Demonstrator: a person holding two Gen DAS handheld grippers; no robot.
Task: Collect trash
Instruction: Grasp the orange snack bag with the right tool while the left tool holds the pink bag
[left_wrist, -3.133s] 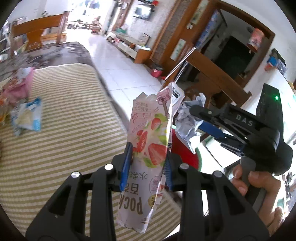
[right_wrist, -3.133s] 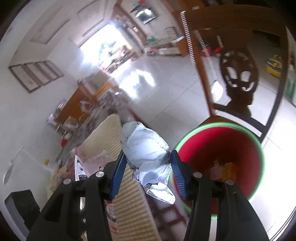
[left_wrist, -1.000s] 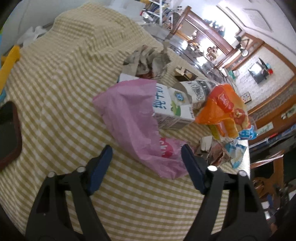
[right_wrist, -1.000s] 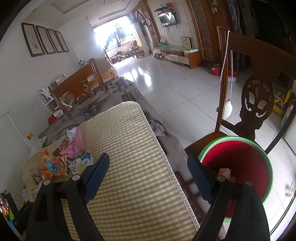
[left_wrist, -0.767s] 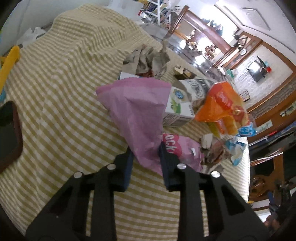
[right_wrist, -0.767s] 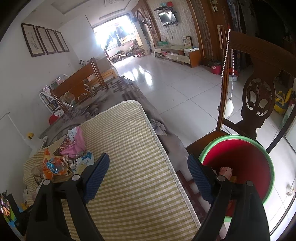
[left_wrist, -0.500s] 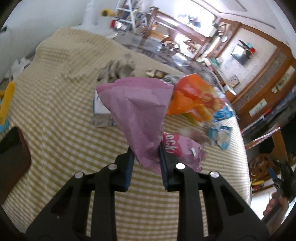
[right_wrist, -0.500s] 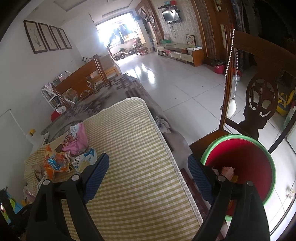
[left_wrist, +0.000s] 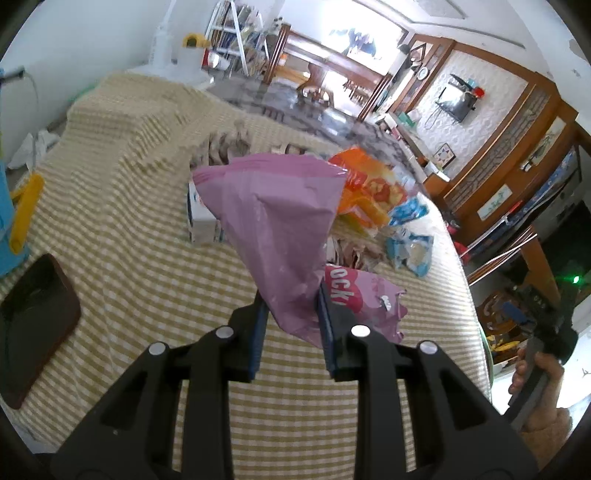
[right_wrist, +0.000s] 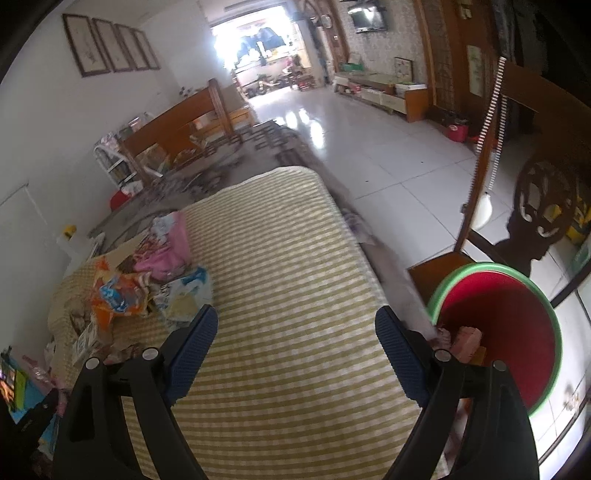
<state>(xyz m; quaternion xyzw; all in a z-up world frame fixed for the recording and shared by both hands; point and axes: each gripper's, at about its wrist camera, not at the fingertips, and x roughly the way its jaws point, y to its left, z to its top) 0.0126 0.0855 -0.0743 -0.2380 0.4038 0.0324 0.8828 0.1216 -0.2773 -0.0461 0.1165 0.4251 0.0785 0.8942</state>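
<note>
Trash lies heaped on the checked tablecloth (left_wrist: 122, 206), and one piece of it, a pink plastic wrapper (left_wrist: 275, 221), is pinched between the narrow blue pads of the left gripper (left_wrist: 290, 325), its wide end standing up above the cloth. Behind the wrapper on the tablecloth sit an orange snack bag (left_wrist: 365, 188), a white carton (left_wrist: 201, 218) mostly hidden by the pink film, crumpled brown paper (left_wrist: 225, 144) and a blue and white packet (left_wrist: 410, 247). Just right of the gripper a second pink packet (left_wrist: 365, 299) lies flat on the cloth. A dark brown tray (left_wrist: 33, 314) rests at the tablecloth's left side.

The right gripper (right_wrist: 295, 350) hangs over a bare stretch of the tablecloth with its fingers (right_wrist: 194, 347) spread wide and nothing between them. Off the cloth's right edge stands a red bin (right_wrist: 498, 325) with a green rim, some scraps already inside, set on a wooden chair (right_wrist: 546, 177). A hand (left_wrist: 537, 380) grips the right tool's handle beyond that edge.
</note>
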